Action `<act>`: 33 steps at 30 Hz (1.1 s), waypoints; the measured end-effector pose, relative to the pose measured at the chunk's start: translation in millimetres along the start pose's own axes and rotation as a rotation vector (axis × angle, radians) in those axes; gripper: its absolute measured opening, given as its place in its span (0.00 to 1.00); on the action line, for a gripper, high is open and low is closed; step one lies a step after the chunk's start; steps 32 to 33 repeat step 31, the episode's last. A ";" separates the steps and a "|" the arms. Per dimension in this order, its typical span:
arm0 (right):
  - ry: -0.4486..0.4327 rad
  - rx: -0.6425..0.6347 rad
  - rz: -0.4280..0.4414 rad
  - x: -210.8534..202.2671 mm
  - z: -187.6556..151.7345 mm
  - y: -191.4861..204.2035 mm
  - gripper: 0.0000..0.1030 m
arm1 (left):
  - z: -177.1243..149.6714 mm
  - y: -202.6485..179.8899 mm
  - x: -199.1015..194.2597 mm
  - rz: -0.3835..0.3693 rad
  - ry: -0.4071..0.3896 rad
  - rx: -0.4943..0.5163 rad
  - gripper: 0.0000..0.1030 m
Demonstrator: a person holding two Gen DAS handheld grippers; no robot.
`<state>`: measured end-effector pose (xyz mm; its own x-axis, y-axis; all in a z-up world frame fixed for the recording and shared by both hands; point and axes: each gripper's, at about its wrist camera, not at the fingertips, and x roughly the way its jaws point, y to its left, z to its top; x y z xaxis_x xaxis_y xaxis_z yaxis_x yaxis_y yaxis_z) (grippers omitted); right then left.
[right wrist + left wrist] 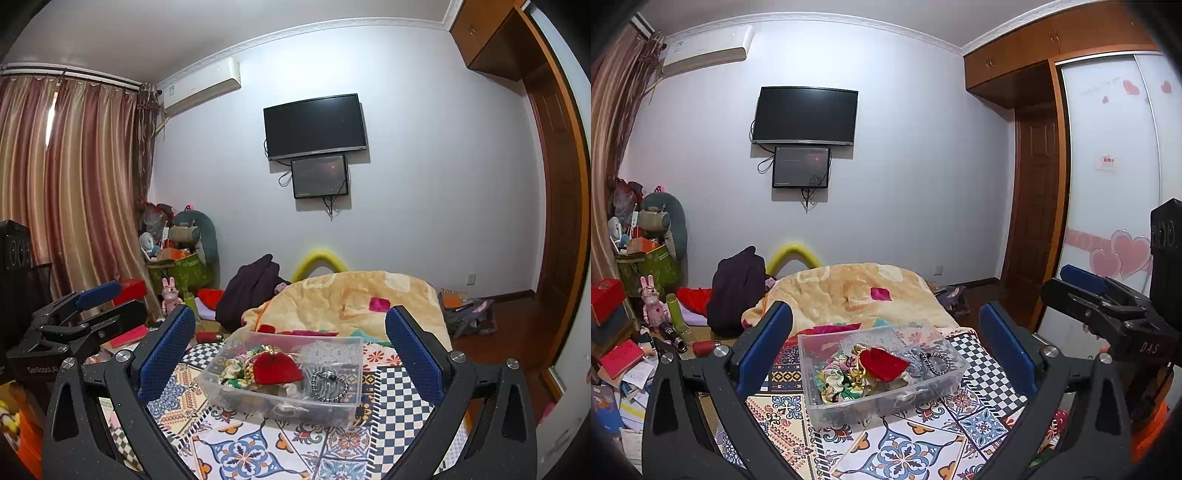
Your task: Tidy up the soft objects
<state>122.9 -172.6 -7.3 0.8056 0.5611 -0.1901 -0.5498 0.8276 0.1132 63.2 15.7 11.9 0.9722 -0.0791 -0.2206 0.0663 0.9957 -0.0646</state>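
A clear plastic bin (pixel 938 393) stands on the patterned cloth (pixel 905 450). It holds a red velvet pouch (pixel 884 363), floral fabric scrunchies (pixel 842 380) and a dark bead bracelet (pixel 936 363). My left gripper (pixel 886 354) is open and empty, its blue pads either side of the bin, held back from it. In the right wrist view the bin (pixel 229 397), the pouch (pixel 277 367) and the bracelet (pixel 328 380) show between the pads of my right gripper (pixel 291 350), which is open and empty. Each gripper also shows at the edge of the other's view.
A yellow blanket (pixel 857 291) lies heaped behind the bin. A dark garment (pixel 737 288), a pink rabbit toy (pixel 652 301), books and boxes clutter the floor at left. A wardrobe (pixel 1108 166) and door stand at right.
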 end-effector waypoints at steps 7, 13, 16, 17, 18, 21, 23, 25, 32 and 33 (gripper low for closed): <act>0.001 0.000 0.001 -0.3 0.4 0.4 1.00 | 0.7 -1.5 -1.6 -0.001 -0.003 0.000 1.00; -0.001 -0.001 0.000 -0.5 1.1 0.5 1.00 | 2.7 -0.2 -3.2 -0.010 -0.012 -0.011 1.00; 0.000 -0.001 0.000 -0.5 0.8 0.5 1.00 | 2.9 -0.9 -3.6 -0.012 -0.009 -0.004 1.00; -0.001 -0.001 0.001 -0.6 0.8 0.6 1.00 | 3.1 -1.5 -3.8 -0.018 -0.008 0.001 1.00; -0.001 -0.001 0.001 -0.6 0.9 0.6 1.00 | 3.2 -1.9 -4.4 -0.018 -0.010 0.003 1.00; 0.001 -0.003 0.001 -0.7 1.0 0.9 1.00 | 3.7 -2.7 -6.1 -0.012 -0.018 0.006 1.00; 0.002 -0.006 0.001 -1.1 0.9 1.4 1.00 | 3.9 -3.3 -6.7 -0.016 -0.019 0.007 1.00; 0.004 -0.007 0.002 -0.7 1.4 1.3 1.00 | 3.5 -3.8 -6.8 -0.016 -0.021 0.011 1.00; 0.002 -0.007 0.002 -0.9 2.1 1.7 1.00 | 2.1 -4.6 -5.3 -0.014 -0.017 0.011 1.00; 0.002 -0.007 0.002 -0.9 2.1 1.7 1.00 | 2.1 -4.6 -5.3 -0.014 -0.017 0.011 1.00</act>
